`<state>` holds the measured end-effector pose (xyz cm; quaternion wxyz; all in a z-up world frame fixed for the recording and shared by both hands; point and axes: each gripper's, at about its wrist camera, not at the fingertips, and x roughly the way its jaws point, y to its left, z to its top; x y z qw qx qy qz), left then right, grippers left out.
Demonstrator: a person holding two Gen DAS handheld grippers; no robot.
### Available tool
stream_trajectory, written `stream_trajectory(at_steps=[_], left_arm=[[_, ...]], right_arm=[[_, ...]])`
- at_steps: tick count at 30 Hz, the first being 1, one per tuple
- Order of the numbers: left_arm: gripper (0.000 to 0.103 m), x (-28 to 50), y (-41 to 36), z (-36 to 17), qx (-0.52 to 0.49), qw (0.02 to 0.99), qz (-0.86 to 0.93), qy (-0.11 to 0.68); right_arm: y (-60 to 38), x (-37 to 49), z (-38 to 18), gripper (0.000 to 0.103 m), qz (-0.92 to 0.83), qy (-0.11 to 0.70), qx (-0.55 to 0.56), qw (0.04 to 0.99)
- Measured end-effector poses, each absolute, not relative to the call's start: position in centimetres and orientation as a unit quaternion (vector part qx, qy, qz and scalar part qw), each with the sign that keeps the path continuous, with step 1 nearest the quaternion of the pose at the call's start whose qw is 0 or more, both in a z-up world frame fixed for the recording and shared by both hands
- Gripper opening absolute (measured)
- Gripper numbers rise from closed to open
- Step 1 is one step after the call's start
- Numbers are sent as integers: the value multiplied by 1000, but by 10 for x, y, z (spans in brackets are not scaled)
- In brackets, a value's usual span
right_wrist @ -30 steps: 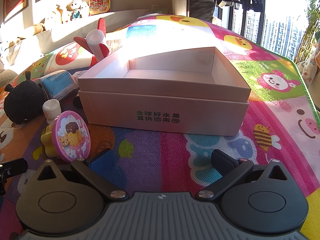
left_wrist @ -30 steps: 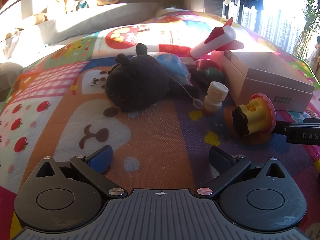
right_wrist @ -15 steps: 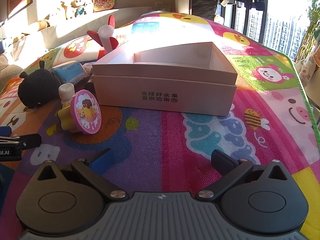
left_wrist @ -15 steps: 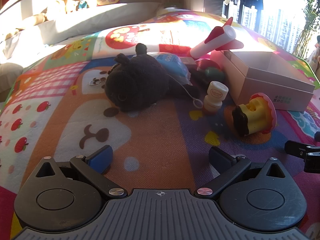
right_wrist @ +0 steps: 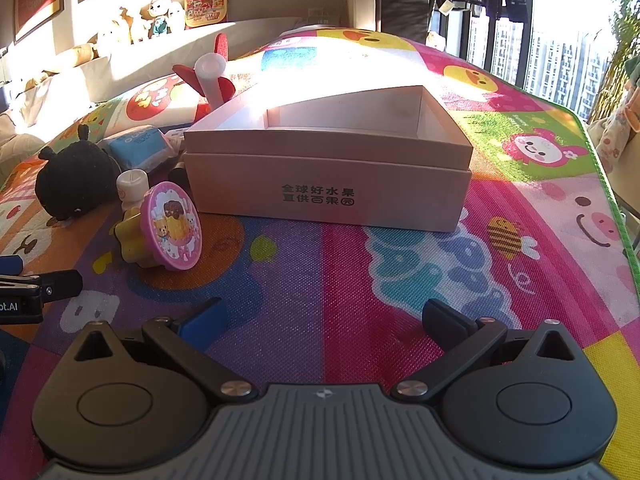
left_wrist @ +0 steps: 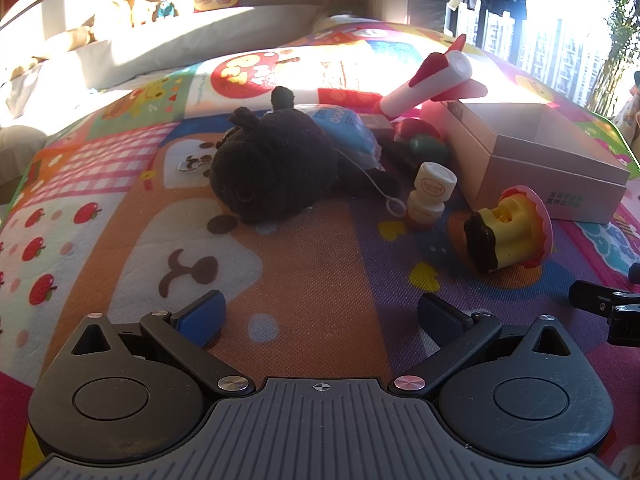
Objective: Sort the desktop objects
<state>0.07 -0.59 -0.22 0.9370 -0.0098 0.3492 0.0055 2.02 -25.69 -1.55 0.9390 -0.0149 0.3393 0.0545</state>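
An open pink cardboard box stands on the play mat, also in the left wrist view. Left of it lie a yellow toy with a pink round lid, a small white bottle, a black plush toy, a blue tissue pack and a white and red rocket toy. My left gripper is open and empty, low over the mat before the plush. My right gripper is open and empty, well short of the box.
The colourful play mat covers the surface. A red and green toy lies behind the bottle. Stuffed toys line a ledge at the back. Windows are at the right. The mat's green edge runs along the right.
My right gripper has drawn back from the box and the lidded toy, which now look smaller and farther. It has slid out toward the right edge of the left wrist view. The left gripper has stayed put.
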Motion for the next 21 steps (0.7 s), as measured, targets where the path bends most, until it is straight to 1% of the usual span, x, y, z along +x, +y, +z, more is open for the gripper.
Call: stream_trajectory(at_steps=[13, 14, 18, 20, 21], left_arm=[[103, -2, 0, 2, -3, 931, -7, 365], [103, -6, 7, 5, -17, 934, 5, 356], [103, -36, 62, 31, -89, 953, 96, 274], [103, -49, 100, 43, -92, 952, 178, 231], [101, -55, 117, 45, -90, 949, 214, 216]], right_arm=[[-257, 20, -15, 103, 55, 339, -15, 939], [-257, 20, -15, 103, 55, 339, -15, 939], [-257, 20, -15, 103, 55, 339, -13, 939], [-256, 20, -15, 103, 55, 339, -16, 939], [-256, 20, -15, 103, 54, 339, -16, 939]])
